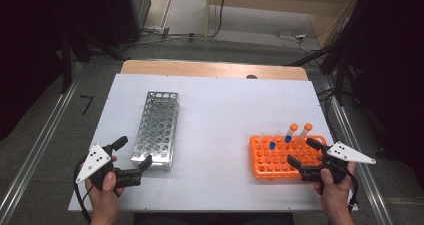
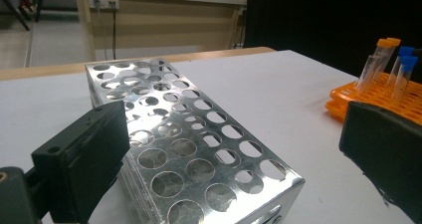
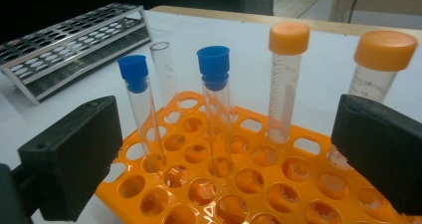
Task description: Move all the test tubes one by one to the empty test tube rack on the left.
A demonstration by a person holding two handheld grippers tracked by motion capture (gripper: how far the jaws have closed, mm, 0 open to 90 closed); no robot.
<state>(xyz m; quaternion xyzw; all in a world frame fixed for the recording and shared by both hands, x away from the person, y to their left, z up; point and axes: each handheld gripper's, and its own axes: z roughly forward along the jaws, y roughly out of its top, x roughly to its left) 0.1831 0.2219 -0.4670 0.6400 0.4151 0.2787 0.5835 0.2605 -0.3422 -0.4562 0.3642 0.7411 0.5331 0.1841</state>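
my right gripper [image 3: 224, 149] is wide open, nothing between the jaws, hovering at the near right edge of the orange rack [image 3: 239, 184]. my left gripper [image 2: 229, 159] is also wide open and empty, over the near end of the metal rack [image 2: 189, 144].

tubes stand upright in the orange rack: two blue-capped tubes [image 3: 215, 109] around 11 and 12 o'clock from my right jaws, an uncapped one [image 3: 164, 72] behind them, two orange-capped tubes [image 3: 286, 79] at 1 to 2 o'clock.

my read: thin clear tubes, light, stiff, smooth-walled so likely slippery, and could crack if squeezed hard. i'd grip the upper barrel just under the cap, pads square, moderate force, lift straight up. the orange rack is light plastic and may lift with a sticky tube.
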